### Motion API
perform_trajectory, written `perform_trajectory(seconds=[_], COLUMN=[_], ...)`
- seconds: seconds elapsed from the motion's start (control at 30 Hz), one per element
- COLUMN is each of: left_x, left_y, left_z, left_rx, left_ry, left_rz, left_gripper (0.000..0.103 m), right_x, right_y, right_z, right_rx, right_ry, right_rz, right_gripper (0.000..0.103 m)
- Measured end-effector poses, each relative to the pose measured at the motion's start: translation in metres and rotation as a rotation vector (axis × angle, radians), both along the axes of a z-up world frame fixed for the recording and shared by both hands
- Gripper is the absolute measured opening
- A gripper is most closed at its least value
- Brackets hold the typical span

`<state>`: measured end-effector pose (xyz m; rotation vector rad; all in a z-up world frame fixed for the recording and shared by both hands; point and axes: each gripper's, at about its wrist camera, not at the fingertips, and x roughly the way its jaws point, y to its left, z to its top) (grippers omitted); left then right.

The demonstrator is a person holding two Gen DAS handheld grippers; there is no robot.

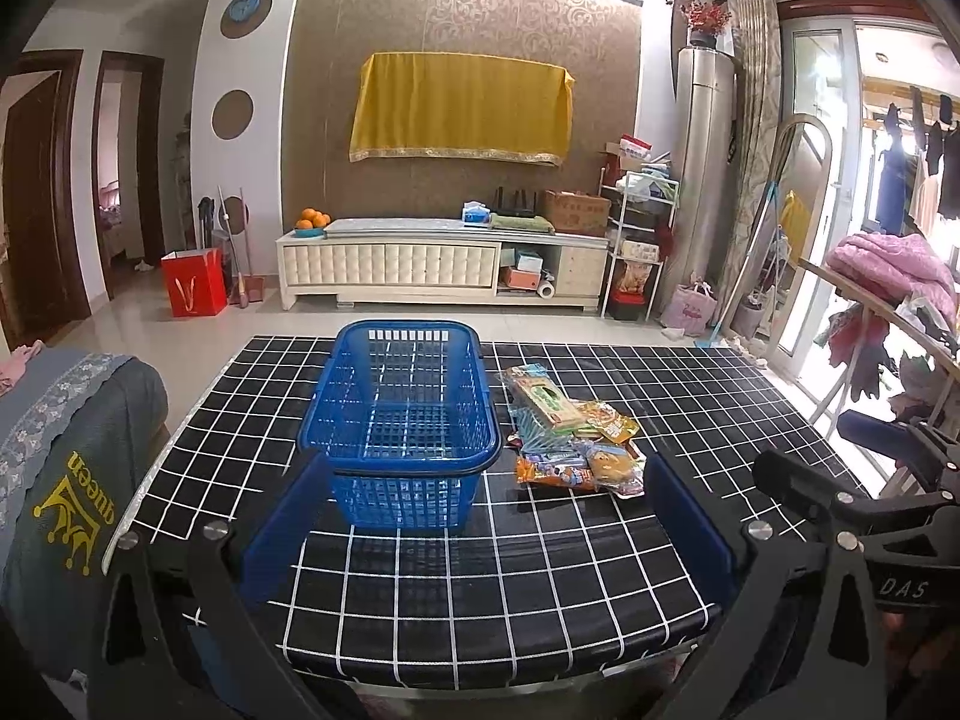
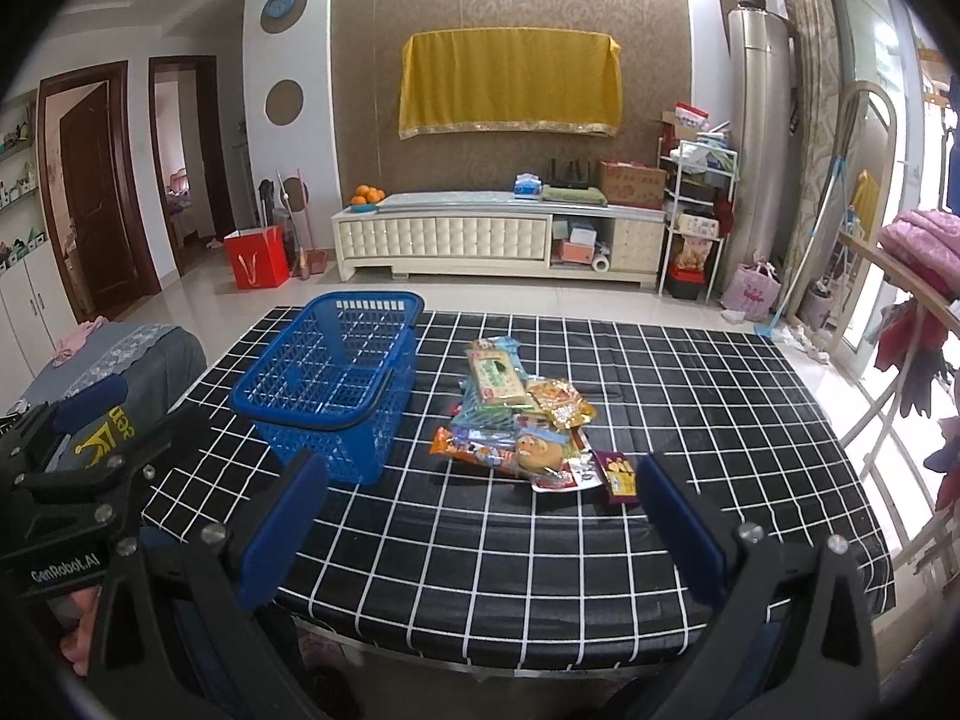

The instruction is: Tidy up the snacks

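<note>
An empty blue plastic basket [image 1: 401, 420] with a black handle stands on the black checked table [image 1: 540, 570]; it also shows in the right wrist view [image 2: 336, 387]. A pile of several snack packets [image 1: 573, 441] lies just right of it, also seen in the right wrist view [image 2: 528, 426], with a small purple box [image 2: 621, 476] at its near right. My left gripper [image 1: 480, 516] is open and empty, above the table's near edge, in front of the basket. My right gripper [image 2: 480, 510] is open and empty, in front of the snack pile.
A grey cushioned seat [image 1: 66, 450] stands left of the table. The other gripper's black body [image 1: 870, 516] shows at the right of the left wrist view. A white TV cabinet [image 2: 498, 237] stands across the tiled floor. A clothes rack [image 2: 918, 300] is at the right.
</note>
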<state>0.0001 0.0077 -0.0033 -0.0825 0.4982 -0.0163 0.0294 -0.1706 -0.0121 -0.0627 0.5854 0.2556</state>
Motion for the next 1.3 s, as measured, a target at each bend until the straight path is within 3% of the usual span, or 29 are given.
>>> perform_trajectory(seconds=[1.0,1.3], left_x=[0.001,0.018], left_y=[-0.001,-0.008], left_z=[0.000,0.006], left_rx=[-0.008,-0.010], left_ry=[0.009,0.021], left_rz=[-0.003,-0.015], left_gripper=[0.103,0.103], right_x=[0.000,0.013], right_y=[0.002,-0.006], right_z=[-0.001,0.004], right_rx=[0.010,0.022], right_ry=[0.023,0.036], right_rz=[0.005,0.010], right_gripper=[0.103,0.103])
